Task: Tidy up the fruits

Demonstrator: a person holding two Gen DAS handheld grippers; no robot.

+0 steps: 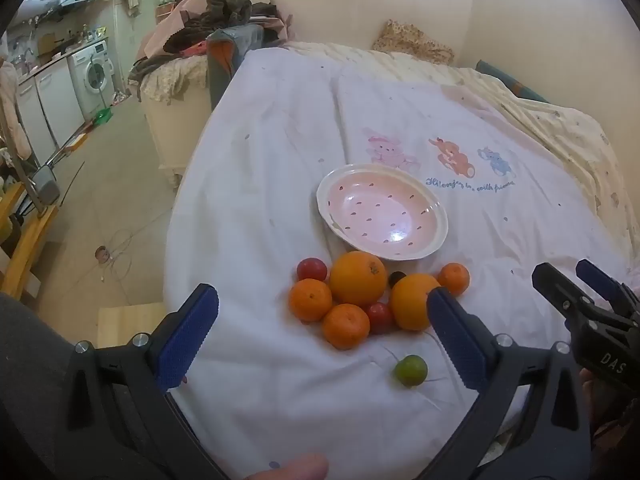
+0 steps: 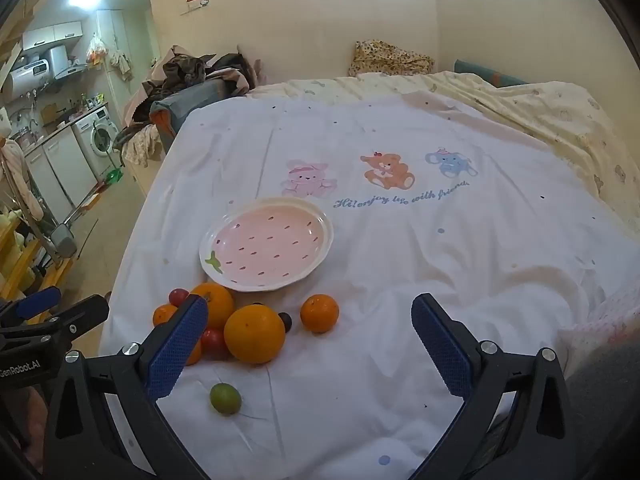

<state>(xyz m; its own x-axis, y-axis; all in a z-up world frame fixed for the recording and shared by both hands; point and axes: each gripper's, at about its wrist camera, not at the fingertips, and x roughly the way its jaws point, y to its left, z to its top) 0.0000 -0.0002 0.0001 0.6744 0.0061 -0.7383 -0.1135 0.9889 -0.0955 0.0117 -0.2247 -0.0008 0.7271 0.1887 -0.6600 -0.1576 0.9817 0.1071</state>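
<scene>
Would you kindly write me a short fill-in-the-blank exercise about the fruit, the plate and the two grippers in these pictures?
1. The pink strawberry-patterned plate holds ____ fruit.
2. The small fruit lying apart from the pile, nearest the cameras, is ____ in colour.
3. The fingers of the left gripper and the right gripper are both ____, holding nothing.
4. The fruit pile lies on a white ____ printed with cartoon animals.

Missing words: no; green; open; sheet

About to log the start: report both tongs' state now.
Left tongs: open, holding nothing, above the fruit pile.
Right tongs: open, holding nothing, over the white sheet.
</scene>
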